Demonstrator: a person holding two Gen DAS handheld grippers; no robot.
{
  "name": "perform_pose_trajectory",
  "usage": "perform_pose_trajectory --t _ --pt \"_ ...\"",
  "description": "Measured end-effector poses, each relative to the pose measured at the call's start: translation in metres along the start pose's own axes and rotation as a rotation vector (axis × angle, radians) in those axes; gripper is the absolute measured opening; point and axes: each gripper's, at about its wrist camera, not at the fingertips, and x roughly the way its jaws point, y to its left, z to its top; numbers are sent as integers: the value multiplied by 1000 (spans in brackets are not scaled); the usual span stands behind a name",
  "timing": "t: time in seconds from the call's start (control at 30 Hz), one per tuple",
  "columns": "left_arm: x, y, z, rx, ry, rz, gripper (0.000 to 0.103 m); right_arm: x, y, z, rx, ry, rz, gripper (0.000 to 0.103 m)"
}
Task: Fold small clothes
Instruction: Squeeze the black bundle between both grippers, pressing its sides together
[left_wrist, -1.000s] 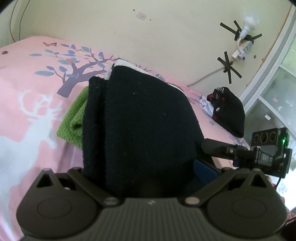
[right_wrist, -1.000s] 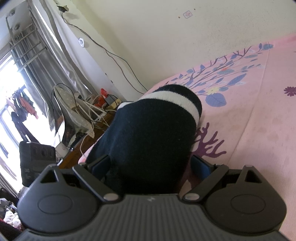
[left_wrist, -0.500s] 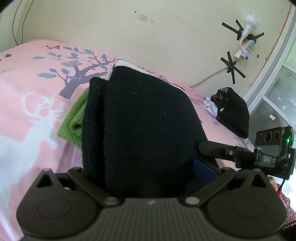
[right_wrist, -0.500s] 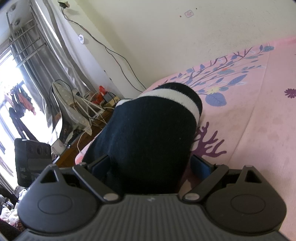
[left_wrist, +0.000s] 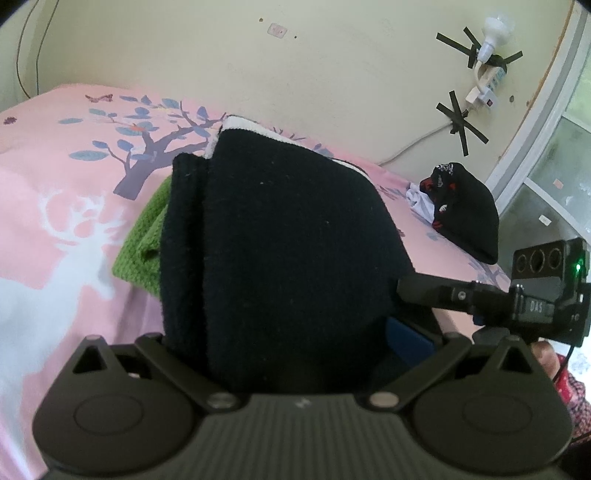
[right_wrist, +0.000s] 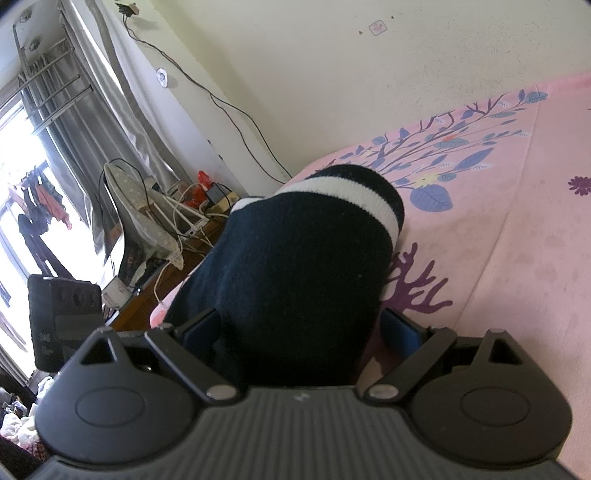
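A thick black knit garment (left_wrist: 288, 229) with a white stripe (right_wrist: 354, 195) is bunched in folds and held up over the pink bed sheet (left_wrist: 55, 192). My left gripper (left_wrist: 291, 328) is shut on one end of it, and the cloth hides most of its pads. At the other end my right gripper (right_wrist: 299, 328) grips the same garment, its blue pads (right_wrist: 400, 328) showing at either side. In the left wrist view, the right gripper (left_wrist: 535, 295) reaches in from the right and touches the garment's edge.
A green knit cloth (left_wrist: 144, 243) lies on the sheet under the garment's left side. A black cap with red print (left_wrist: 465, 214) and white cloth sit near the bed's far corner. Beside the bed are cables, a wooden stand (right_wrist: 147, 306) and curtains (right_wrist: 74, 122). The wall runs close behind.
Both views have drifted slightly against the bed and wall, while the black garment has kept its place between both pairs of jaws. The grip has not changed.
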Motion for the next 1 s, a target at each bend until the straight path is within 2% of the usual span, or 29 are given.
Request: perform_pose_trajectory --t 1.0 --pt "-1 0 -1 8 -9 -1 103 0 0 0 -1 -1 0 87"
